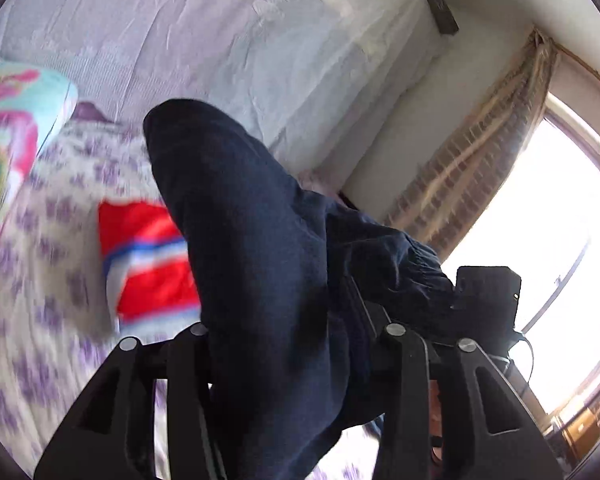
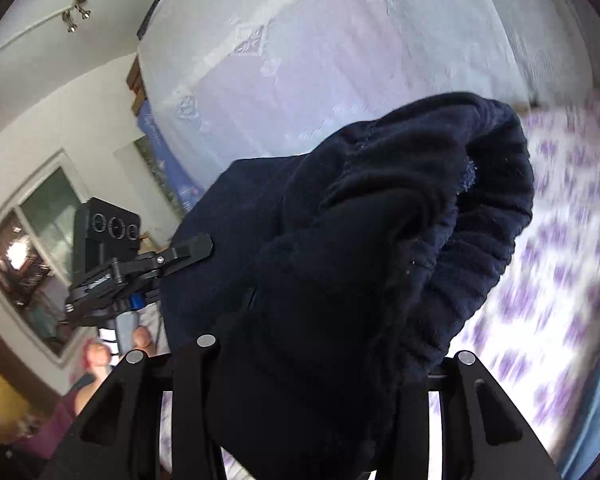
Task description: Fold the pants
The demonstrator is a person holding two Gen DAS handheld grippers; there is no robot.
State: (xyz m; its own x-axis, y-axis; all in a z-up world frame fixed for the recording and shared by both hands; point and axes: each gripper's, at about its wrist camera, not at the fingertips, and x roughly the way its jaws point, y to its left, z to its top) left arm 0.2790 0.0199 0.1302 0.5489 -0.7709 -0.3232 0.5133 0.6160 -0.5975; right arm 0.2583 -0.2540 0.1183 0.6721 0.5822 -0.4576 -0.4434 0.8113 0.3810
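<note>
We had the pants (image 1: 260,264) lifted off the bed (image 1: 40,280), bunched btwn both grippers. Left gripper (image 1: 296,344) jaws clamped on fabric; right gripper (image 2: 312,360) same, w/ the ribbed band. Best spread hands apart, keep tension, lay flat before folding.

Bed (image 1: 60,272) with purple-flowered sheet. White lace-covered mattress (image 1: 228,40) stands behind it; bright window (image 1: 548,216) with striped curtain (image 1: 472,152) beside it.

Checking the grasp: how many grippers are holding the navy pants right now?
2. The left gripper grips the navy pants at one end, the right gripper at the ribbed waistband.
</note>
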